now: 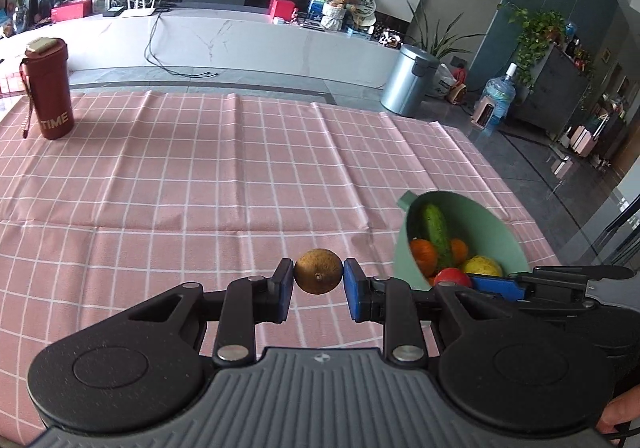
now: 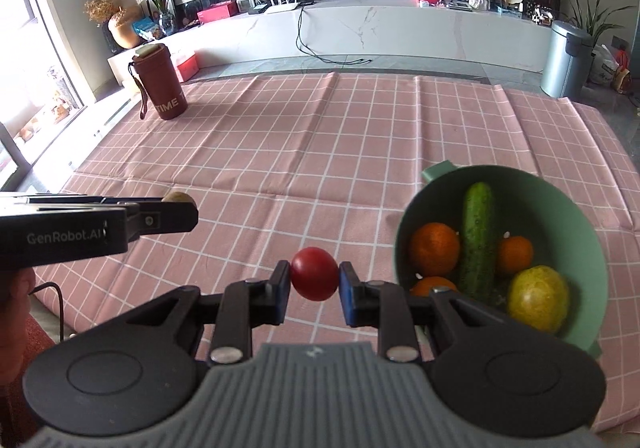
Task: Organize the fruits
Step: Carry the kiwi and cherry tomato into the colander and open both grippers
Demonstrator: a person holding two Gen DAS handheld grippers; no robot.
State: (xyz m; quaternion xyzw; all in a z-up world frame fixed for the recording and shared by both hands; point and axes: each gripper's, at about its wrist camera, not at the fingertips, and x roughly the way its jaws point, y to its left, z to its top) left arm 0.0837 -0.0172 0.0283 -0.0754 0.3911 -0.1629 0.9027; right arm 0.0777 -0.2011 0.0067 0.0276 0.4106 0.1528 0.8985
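My left gripper (image 1: 319, 285) is shut on a round brown fruit (image 1: 319, 271) and holds it above the pink checked cloth, left of the green bowl (image 1: 508, 232). My right gripper (image 2: 314, 284) is shut on a small red fruit (image 2: 314, 273), just left of the green bowl (image 2: 576, 215). The bowl holds a cucumber (image 2: 476, 232), three oranges (image 2: 434, 248) and a yellow-green fruit (image 2: 538, 298). In the right wrist view the left gripper (image 2: 176, 212) shows at the left with the brown fruit (image 2: 179, 196) partly hidden. In the left wrist view the right gripper's red fruit (image 1: 452, 277) shows by the bowl.
A dark red bottle (image 1: 50, 87) marked TIME stands at the table's far left. The pink checked cloth (image 1: 200, 175) covers the table. Beyond the far edge are a white media bench (image 1: 240, 35) and a grey bin (image 1: 408, 79) on the floor.
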